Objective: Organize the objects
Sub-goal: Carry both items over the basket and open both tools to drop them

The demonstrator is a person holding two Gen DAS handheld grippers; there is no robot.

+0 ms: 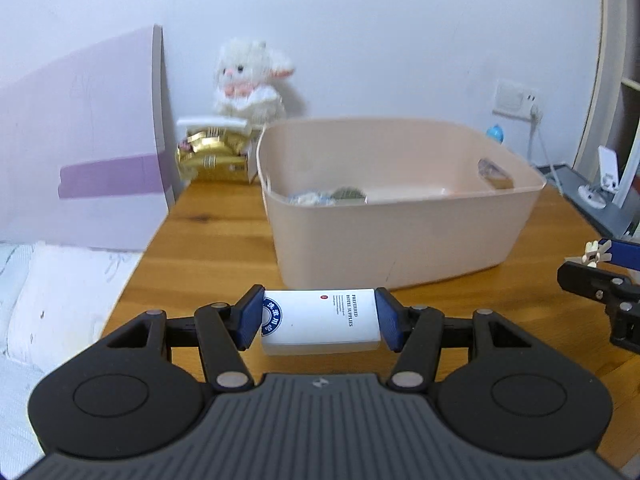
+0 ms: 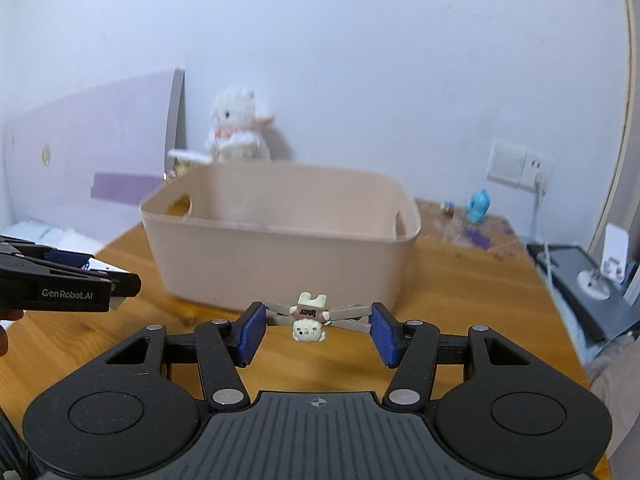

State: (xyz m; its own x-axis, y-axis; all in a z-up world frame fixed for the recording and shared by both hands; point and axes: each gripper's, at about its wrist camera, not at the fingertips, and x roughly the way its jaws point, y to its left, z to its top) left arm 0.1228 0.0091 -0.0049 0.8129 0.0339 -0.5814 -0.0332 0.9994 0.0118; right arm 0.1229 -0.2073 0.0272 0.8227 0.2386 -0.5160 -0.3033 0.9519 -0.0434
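Observation:
My left gripper (image 1: pixel 318 322) is shut on a white box (image 1: pixel 320 320) printed with hotel-supplies text, held above the wooden table (image 1: pixel 208 224) just in front of the beige plastic bin (image 1: pixel 400 232). A few small items lie at the bin's bottom (image 1: pixel 328 196). My right gripper (image 2: pixel 318 328) is shut on a metal nail clipper with a cream animal charm (image 2: pixel 310 318), spanning its blue pads, close to the near wall of the bin (image 2: pixel 280 256). The left gripper (image 2: pixel 60 284) shows at the left edge of the right wrist view, and the right gripper (image 1: pixel 600 276) at the right edge of the left wrist view.
A white plush toy (image 1: pixel 250 80) and a gold packet (image 1: pixel 214 156) sit behind the bin by the wall. A lilac headboard (image 1: pixel 80 140) and white bedding (image 1: pixel 48 300) are left of the table. A blue figurine (image 2: pixel 478 206), a wall socket (image 2: pixel 516 164) and a dark side surface (image 2: pixel 580 280) lie to the right.

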